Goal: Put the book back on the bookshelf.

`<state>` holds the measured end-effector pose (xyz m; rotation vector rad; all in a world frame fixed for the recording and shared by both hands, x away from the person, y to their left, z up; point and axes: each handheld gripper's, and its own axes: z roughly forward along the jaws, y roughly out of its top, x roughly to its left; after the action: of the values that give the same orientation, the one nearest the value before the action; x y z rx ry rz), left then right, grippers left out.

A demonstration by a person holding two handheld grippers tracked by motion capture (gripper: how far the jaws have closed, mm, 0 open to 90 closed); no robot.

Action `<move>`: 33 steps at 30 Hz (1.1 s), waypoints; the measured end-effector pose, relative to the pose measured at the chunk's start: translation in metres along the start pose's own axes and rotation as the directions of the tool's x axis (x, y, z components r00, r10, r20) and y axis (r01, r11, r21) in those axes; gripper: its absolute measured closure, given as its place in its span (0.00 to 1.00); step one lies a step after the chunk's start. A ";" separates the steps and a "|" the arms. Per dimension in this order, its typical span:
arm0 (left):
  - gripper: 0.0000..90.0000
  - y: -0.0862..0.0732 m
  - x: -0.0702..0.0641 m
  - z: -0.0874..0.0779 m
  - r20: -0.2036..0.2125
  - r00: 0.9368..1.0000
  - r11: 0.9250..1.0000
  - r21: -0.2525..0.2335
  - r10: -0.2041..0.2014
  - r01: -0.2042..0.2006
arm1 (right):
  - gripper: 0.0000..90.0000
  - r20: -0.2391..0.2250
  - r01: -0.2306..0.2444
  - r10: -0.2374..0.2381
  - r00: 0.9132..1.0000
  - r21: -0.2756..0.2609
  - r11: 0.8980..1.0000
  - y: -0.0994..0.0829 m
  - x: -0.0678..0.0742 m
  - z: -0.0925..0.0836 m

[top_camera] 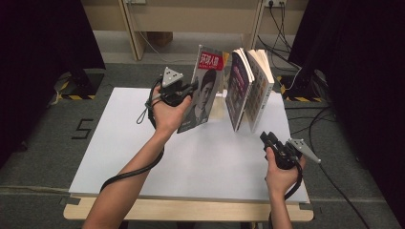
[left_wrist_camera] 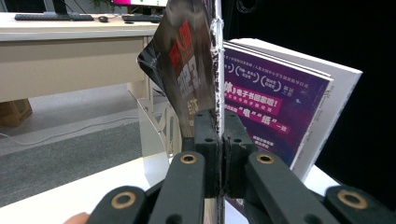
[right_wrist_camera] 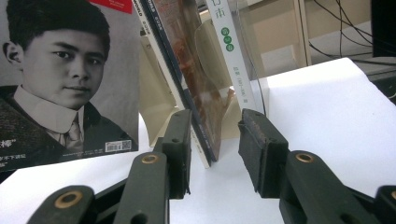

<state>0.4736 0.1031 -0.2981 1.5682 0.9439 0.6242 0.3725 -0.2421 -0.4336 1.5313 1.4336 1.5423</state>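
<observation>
High view: the left gripper [top_camera: 188, 89] is clamping the magazine [top_camera: 204, 90] at ten o'clock of the standing books [top_camera: 249, 86], holding it upright.

Left gripper view: jaws are pinching its edge [left_wrist_camera: 217, 70].

Right gripper view: the right gripper [right_wrist_camera: 215, 154] is waiting, jaws parted and empty, at six o'clock of the books [right_wrist_camera: 196, 74].

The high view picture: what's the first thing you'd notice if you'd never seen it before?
First, the magazine with a portrait on its cover, held up off the white table near the middle, clamped at its edge by the left gripper. Just right of it, two books lean together in a stand at the table's far side. The right gripper hangs near the table's right edge, jaws apart and holding nothing.
</observation>
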 end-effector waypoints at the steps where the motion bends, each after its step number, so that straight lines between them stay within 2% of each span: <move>1: 0.96 0.000 0.000 0.001 -0.002 1.000 1.000 -0.002 -0.003 0.003 | 0.72 -0.002 -0.006 0.006 1.000 0.001 1.000 0.001 0.000 0.001; 10: 0.96 -0.001 0.001 0.015 -0.035 0.999 1.000 -0.006 -0.009 0.009 | 0.72 -0.011 -0.007 0.007 1.000 -0.006 1.000 0.004 0.001 0.001; 17: 0.96 0.004 0.001 0.025 -0.048 0.999 0.999 -0.039 -0.018 0.016 | 0.72 -0.004 -0.015 0.015 1.000 -0.009 1.000 0.004 -0.002 0.000; 27: 0.96 0.010 -0.004 0.047 -0.082 0.996 0.995 -0.099 0.018 -0.027 | 0.72 -0.004 -0.011 0.011 1.000 0.005 1.000 0.001 -0.001 0.002; 33: 0.96 0.004 -0.006 0.066 -0.092 0.995 0.991 -0.129 0.027 -0.039 | 0.72 -0.007 -0.002 0.002 1.000 0.022 1.000 -0.003 0.001 0.005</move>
<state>0.5252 0.0621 -0.3079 1.4514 0.9265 0.7708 0.3765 -0.2392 -0.4368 1.5425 1.4579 1.5390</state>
